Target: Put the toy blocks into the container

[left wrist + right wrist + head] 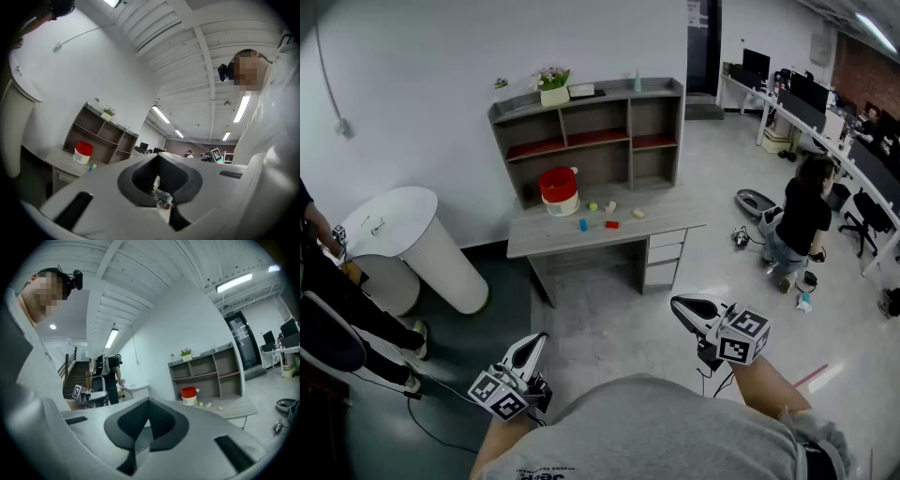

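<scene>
A red container with a white base stands on a grey desk far across the room. Several small toy blocks lie beside it: a blue one, a red one, a green one and beige ones. Both grippers are held close to my body, far from the desk. My left gripper is shut and empty, as is my right gripper. The left gripper view has the container small in the distance. It appears in the right gripper view too, as a red container with blocks beside it.
A shelf unit with a potted plant stands on the desk against the wall. A white rounded counter is at the left beside a standing person. Another person crouches at the right near office desks. Bare floor lies between me and the desk.
</scene>
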